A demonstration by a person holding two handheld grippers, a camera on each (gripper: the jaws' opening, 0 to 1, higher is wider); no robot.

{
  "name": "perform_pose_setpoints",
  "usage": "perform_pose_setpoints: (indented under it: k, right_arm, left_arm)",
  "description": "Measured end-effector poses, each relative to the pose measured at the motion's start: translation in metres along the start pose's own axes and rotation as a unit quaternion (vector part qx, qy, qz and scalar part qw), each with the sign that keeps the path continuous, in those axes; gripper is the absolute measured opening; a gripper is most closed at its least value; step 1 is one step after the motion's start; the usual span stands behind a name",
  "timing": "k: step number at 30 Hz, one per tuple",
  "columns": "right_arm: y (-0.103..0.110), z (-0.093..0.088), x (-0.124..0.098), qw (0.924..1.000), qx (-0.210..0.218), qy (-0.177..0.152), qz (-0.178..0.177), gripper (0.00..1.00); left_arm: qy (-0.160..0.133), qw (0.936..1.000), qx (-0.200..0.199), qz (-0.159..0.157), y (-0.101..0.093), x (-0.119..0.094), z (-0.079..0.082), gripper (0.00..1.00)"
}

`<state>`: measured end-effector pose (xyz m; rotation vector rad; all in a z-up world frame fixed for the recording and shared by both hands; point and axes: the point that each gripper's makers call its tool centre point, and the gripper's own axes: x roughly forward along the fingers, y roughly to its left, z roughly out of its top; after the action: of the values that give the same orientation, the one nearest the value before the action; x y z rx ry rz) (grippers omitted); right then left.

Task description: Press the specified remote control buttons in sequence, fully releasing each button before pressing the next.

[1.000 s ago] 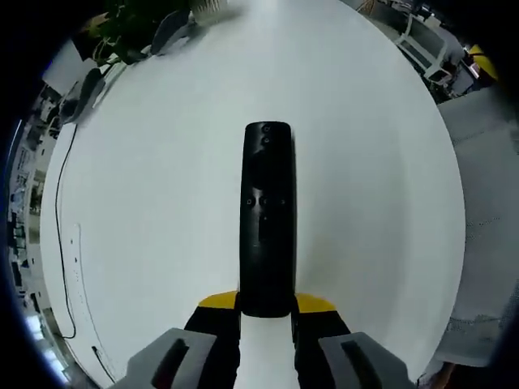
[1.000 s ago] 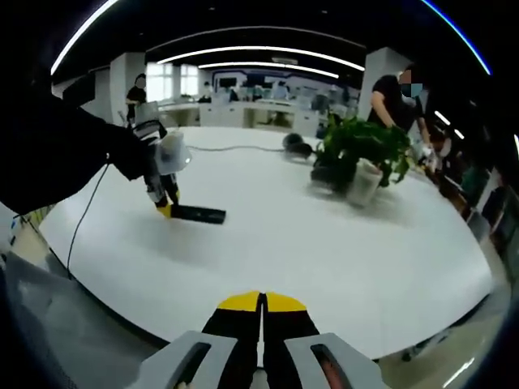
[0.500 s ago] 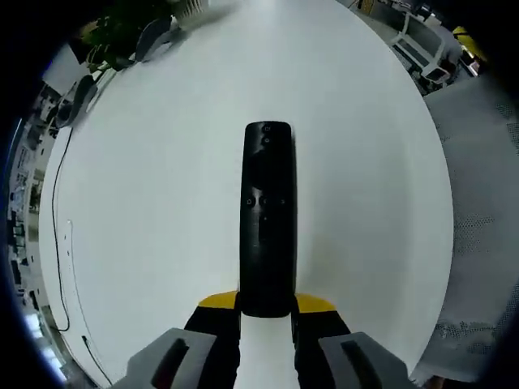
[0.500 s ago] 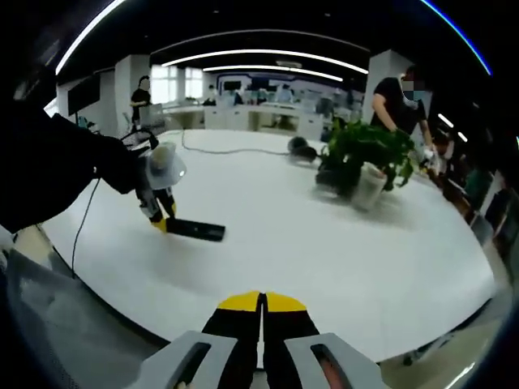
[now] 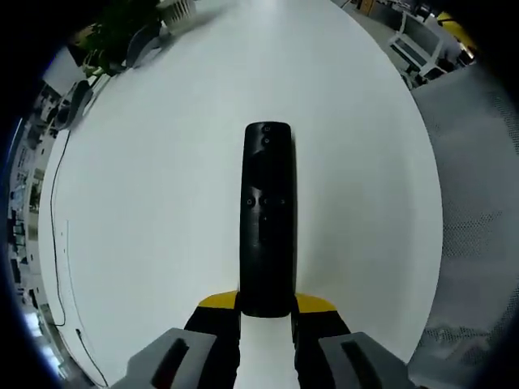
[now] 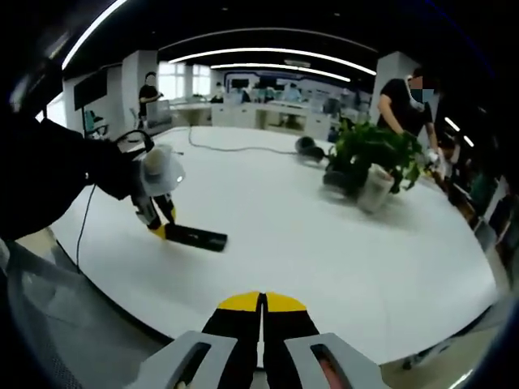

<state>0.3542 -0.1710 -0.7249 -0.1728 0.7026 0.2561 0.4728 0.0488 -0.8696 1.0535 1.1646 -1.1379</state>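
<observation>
A long black remote control (image 5: 267, 219) with small buttons points away from me over the white table (image 5: 162, 178) in the left gripper view. My left gripper (image 5: 266, 312) is shut on its near end, yellow-tipped jaws on either side. The right gripper view shows the same remote (image 6: 195, 237) far off at the left, held by the left gripper (image 6: 160, 228) in a dark-sleeved arm. My right gripper (image 6: 261, 306) is shut with nothing in it, low at the table's near edge.
A potted plant (image 6: 369, 159) in a white pot stands on the table (image 6: 308, 243) at the right rear, with headphones (image 6: 306, 147) and a cable (image 6: 235, 148) behind it. A person stands beyond the plant. A black cable (image 5: 55, 235) runs along the table's left side.
The left gripper still holds the remote the same way; the table behind it has shifted slightly. The right view has drifted a little, the remote now sitting slightly lower.
</observation>
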Motion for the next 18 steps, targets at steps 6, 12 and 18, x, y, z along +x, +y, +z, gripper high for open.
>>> perform_pose_setpoints:
  k: [6,12,18]
  right_arm:
    - [0.005,0.001,0.0,0.9999,0.0,0.001,0.017,0.0]
    - [0.024,0.003,0.0,0.9955,0.028,0.023,0.088,0.0]
    - [0.029,0.022,0.005,0.9955,0.002,0.016,0.094,0.0]
  left_arm:
    - [-0.013,0.9999,-0.009,-0.001,-0.013,-0.001,-0.001,0.23]
    - [-0.019,0.9998,-0.004,-0.001,-0.031,-0.002,-0.001,0.23]
    - [-0.029,0.9995,-0.012,0.001,-0.044,-0.003,-0.002,0.23]
